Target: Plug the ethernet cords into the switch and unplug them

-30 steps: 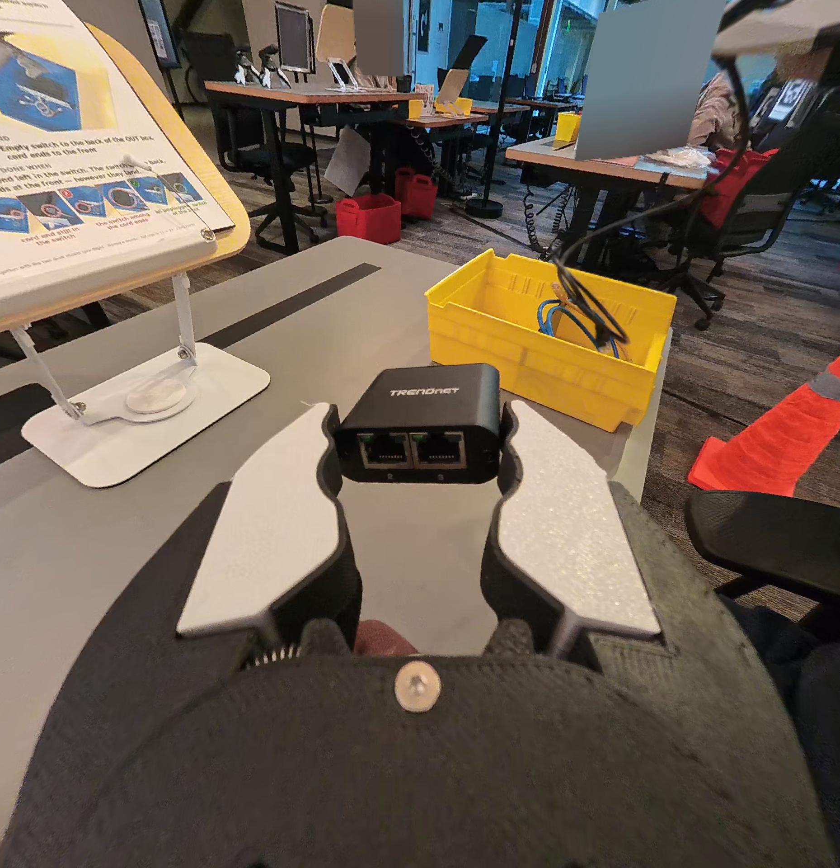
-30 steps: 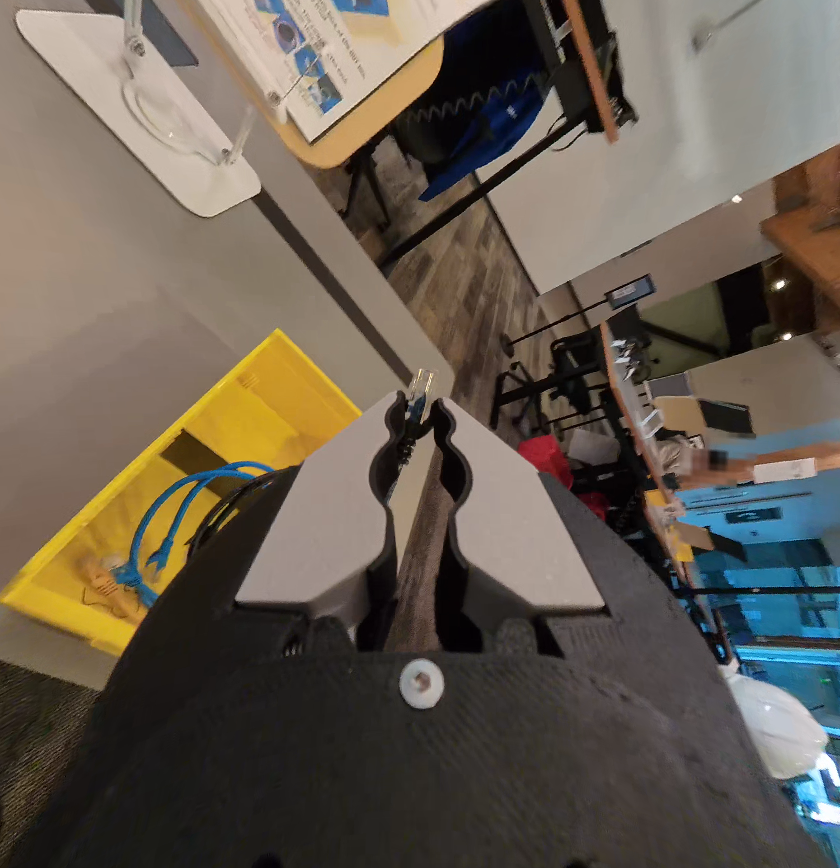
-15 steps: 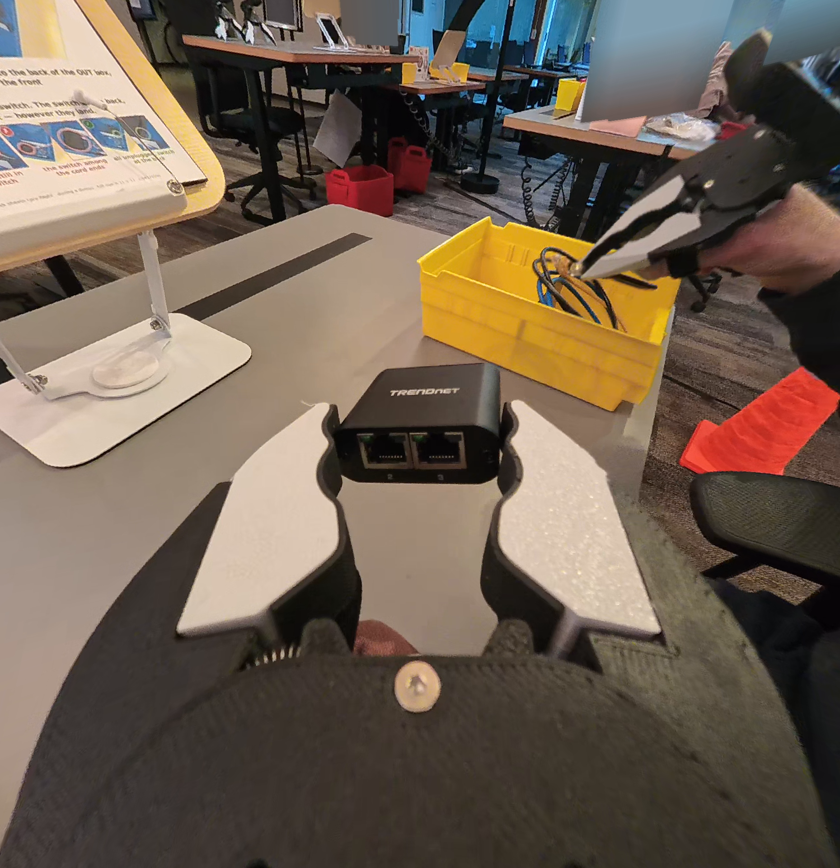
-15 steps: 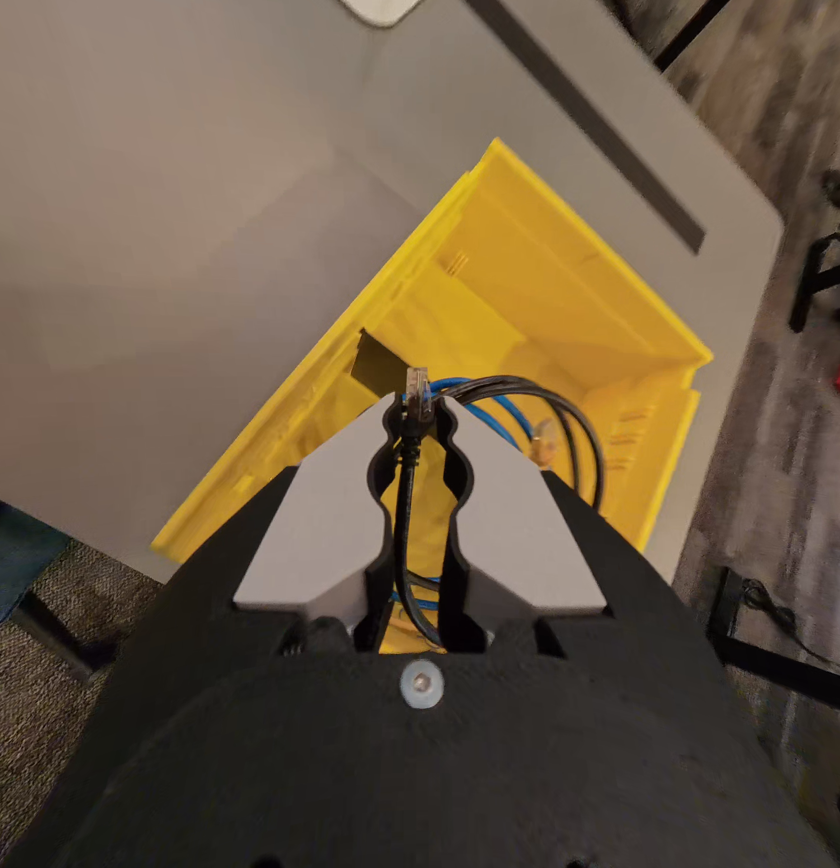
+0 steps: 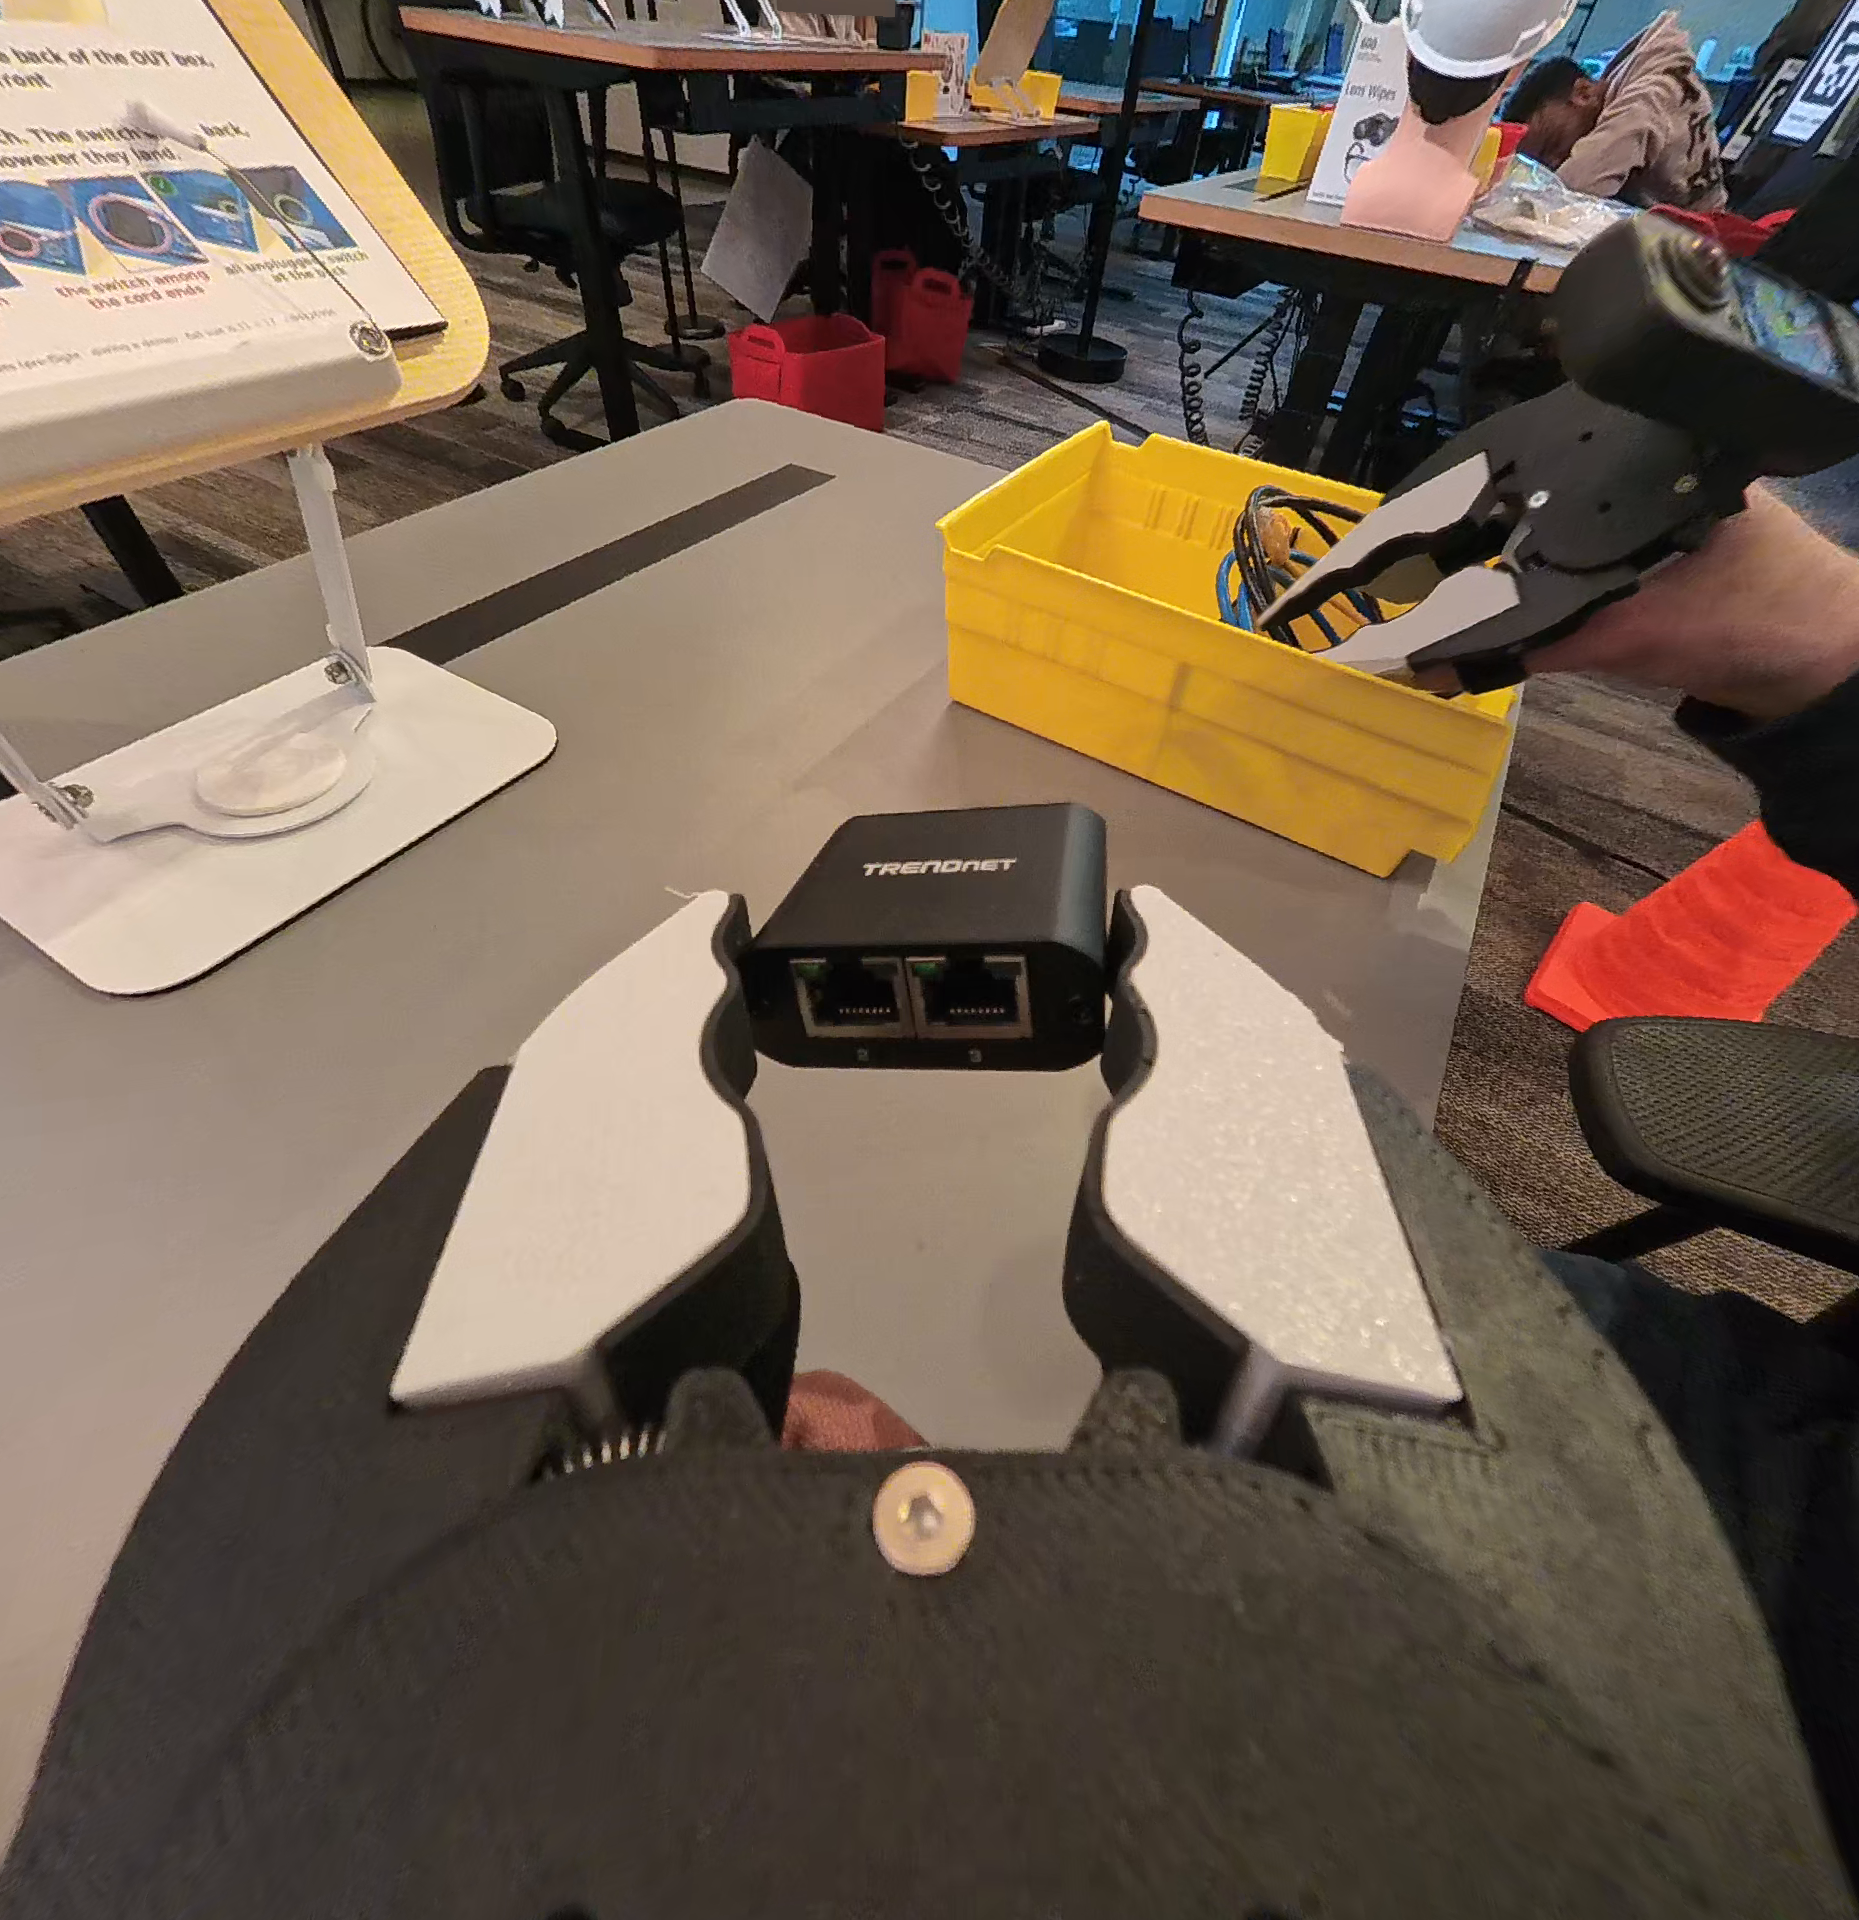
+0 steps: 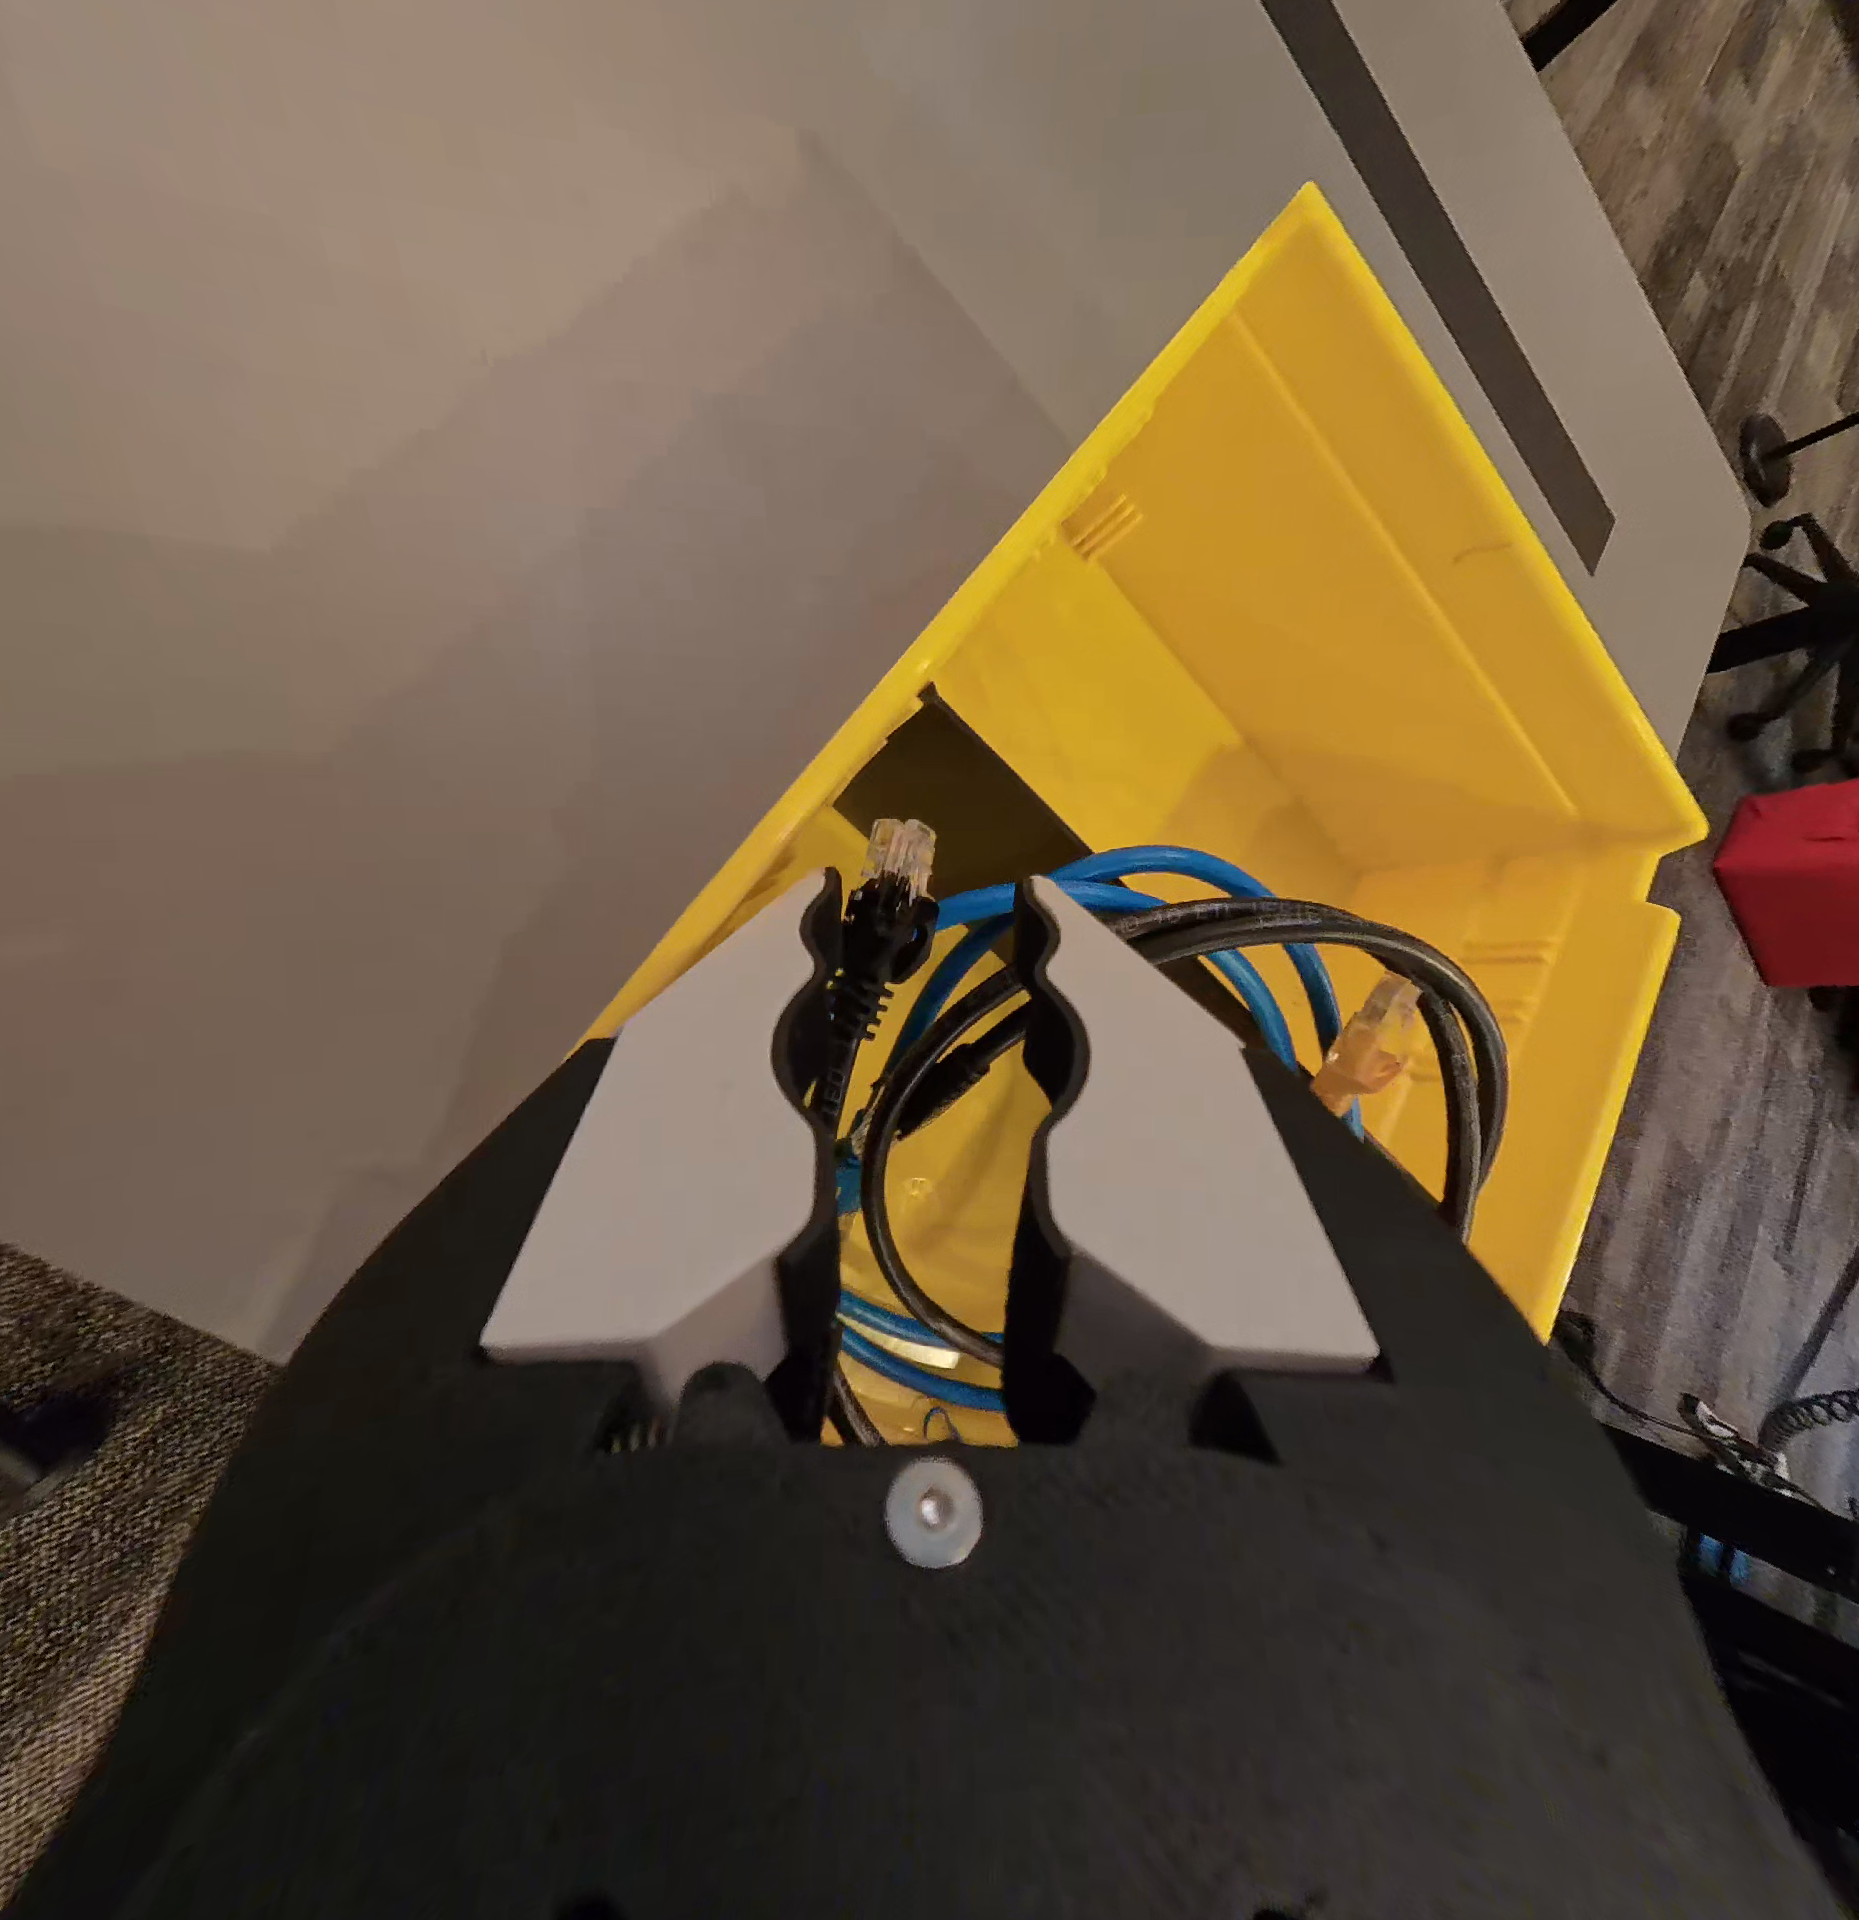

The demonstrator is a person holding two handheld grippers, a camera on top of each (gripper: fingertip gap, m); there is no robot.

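Note:
My left gripper (image 5: 925,914) is shut on the black switch (image 5: 935,935) and holds it by its sides over the grey table (image 5: 696,675). Its two ports face me and are empty. My right gripper (image 6: 927,888) is open over the yellow bin (image 6: 1424,623). The black cord's plug (image 6: 894,862) leans against the left finger, with a gap to the other finger. A blue cord (image 6: 1195,873) and an orange plug (image 6: 1366,1049) lie coiled in the bin with it. The left wrist view shows the right gripper (image 5: 1309,623) at the bin's (image 5: 1164,665) right end.
A tilted instruction board on a white stand (image 5: 260,790) is at the table's left. The table's right edge runs just past the bin. An orange cone (image 5: 1694,935) and a black chair (image 5: 1735,1122) stand on the floor to the right. The tips of one gripper are about 35 centimetres away from the tips of the other. My right gripper's tips are some 8 centimetres from the orange plug (image 6: 1366,1049).
My right gripper has swung down over the yellow bin and opened, letting go of the black cord's plug. My left gripper still holds the switch in the same place.

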